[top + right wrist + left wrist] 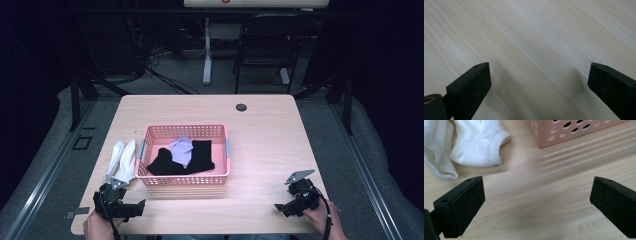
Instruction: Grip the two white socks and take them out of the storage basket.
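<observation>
A light wooden table (265, 130) stands in a dark room, and a person sits at its near edge with one gripper in each hand. The left gripper (121, 204) rests at the near left corner of the table. Its jaws stand wide apart and hold nothing; in the left gripper view only bare wood lies between them. The right gripper (291, 202) rests at the near right corner, also with the jaws wide apart and empty, over bare wood in the right gripper view.

A pink basket (185, 180) with many small holes stands in the middle of the table, a little to the left. Inside it lie two black socks (162, 162) and a pale purple cloth (181, 150) that rests partly on them. Two white socks (122, 160) lie side by side on the table, just beside the left wall of the basket. Their near ends are close to the left gripper.

At the far side of the table there is a small dark round hole (241, 107). Behind the table a black chair (265, 47) stands on the grey floor.
</observation>
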